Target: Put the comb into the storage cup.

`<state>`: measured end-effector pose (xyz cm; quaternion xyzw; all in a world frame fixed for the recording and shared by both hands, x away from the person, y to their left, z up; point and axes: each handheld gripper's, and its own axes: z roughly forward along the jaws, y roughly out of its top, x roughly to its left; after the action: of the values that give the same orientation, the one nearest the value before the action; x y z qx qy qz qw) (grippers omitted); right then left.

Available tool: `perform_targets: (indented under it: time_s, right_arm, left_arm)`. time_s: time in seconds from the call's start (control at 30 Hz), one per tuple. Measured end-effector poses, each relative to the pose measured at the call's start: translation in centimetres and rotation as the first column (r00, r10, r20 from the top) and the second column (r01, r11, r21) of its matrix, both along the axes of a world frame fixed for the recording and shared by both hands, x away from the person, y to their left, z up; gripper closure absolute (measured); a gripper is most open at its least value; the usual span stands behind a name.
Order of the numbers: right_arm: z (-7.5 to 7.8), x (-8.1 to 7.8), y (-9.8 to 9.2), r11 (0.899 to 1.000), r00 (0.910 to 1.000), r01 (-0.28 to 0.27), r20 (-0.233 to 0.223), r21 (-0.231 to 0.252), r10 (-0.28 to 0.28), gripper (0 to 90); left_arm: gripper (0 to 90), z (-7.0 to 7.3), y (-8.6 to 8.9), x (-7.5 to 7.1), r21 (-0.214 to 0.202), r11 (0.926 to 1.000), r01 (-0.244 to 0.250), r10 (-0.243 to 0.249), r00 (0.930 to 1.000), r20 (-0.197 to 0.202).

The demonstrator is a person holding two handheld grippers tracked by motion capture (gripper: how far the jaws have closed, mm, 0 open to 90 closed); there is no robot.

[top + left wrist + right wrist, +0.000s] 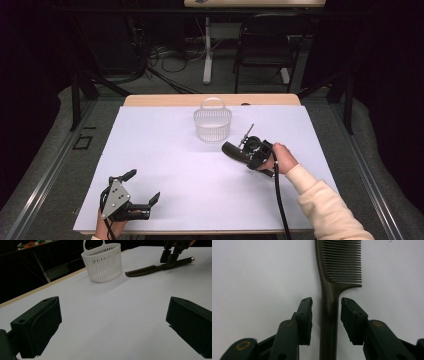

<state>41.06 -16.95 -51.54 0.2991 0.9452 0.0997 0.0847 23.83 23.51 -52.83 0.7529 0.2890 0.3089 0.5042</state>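
Observation:
A dark comb (328, 290) with a long handle lies flat on the white table sheet (175, 165), right of centre; its teeth end (230, 148) points left and its thin metal tail points toward the back. My right gripper (326, 307) straddles the handle just behind the teeth, with a small gap on each side, so the pads do not press it. The left gripper view also catches that right gripper (170, 256) standing over the comb (147, 269). My left gripper (143, 185) rests near the front left edge, wide open, with nothing between its fingers.
A white slotted plastic basket (212, 125) with a loop handle stands at the back centre of the sheet, just left of the comb; it looks empty in the left gripper view (102, 262). A dark folding chair (265, 45) and cables are beyond the table.

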Motion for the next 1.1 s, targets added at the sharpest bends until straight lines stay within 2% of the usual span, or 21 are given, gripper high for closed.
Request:
perform_targets:
  time_s: [0.1,0.13,0.17,0.4,0.53,0.63,0.8,1.0,1.03,1.1]
  right_arm:
    - [-0.3,0.2,0.4,1.0,0.9999,0.002,-0.017,-0.028,-0.002,63.0]
    - [-0.5,0.2,0.5,1.0,0.9999,0.012,-0.006,-0.026,-0.012,63.8]
    - [-0.5,0.4,0.5,0.999,1.0,0.001,-0.004,-0.034,-0.001,63.9]
    - [-0.9,0.8,0.6,0.997,0.9994,0.033,0.0,-0.071,-0.034,65.3]
    - [-1.1,1.0,0.6,0.997,0.9989,0.044,-0.015,-0.058,-0.045,69.0]
    - [-1.1,1.0,0.6,0.997,0.9989,0.042,-0.016,-0.063,-0.043,70.4]
    - [-1.1,0.9,0.5,0.998,0.9984,0.053,-0.014,-0.042,-0.054,72.3]
    - [-1.0,0.4,0.1,0.998,0.9989,0.042,0.022,-0.038,-0.041,72.7]
    - [-1.1,0.2,0.0,0.999,0.9983,0.051,0.03,-0.014,-0.05,72.7]
    - [-0.7,0.1,-0.3,0.999,0.9987,0.044,0.028,-0.023,-0.043,72.7]
  left_arm:
    - [0.0,0.0,-0.1,0.0,0.004,1.0,0.004,-0.004,1.0,0.0]
    - [0.0,0.0,-0.1,0.0,0.005,1.0,0.003,-0.003,1.0,0.001]
    - [0.0,0.0,-0.1,0.0,0.004,1.0,0.005,-0.005,1.0,0.0]
    - [0.0,0.0,-0.1,-0.1,0.007,1.0,0.004,-0.004,1.0,0.002]
    - [0.0,-0.1,0.0,0.1,0.005,1.0,0.007,-0.007,1.0,-0.002]
    - [0.0,-0.1,0.0,0.1,0.004,0.9999,0.01,-0.01,0.9999,-0.006]
    - [0.0,0.0,0.0,0.0,0.002,0.9999,0.01,-0.01,0.9999,-0.003]
    - [0.0,0.0,0.0,0.0,0.005,1.0,0.008,-0.008,1.0,-0.001]
    - [0.0,-0.1,0.0,0.0,0.008,0.9999,0.008,-0.008,1.0,-0.002]
    - [0.0,-0.1,-0.1,0.0,0.01,0.9999,0.009,-0.009,1.0,-0.003]
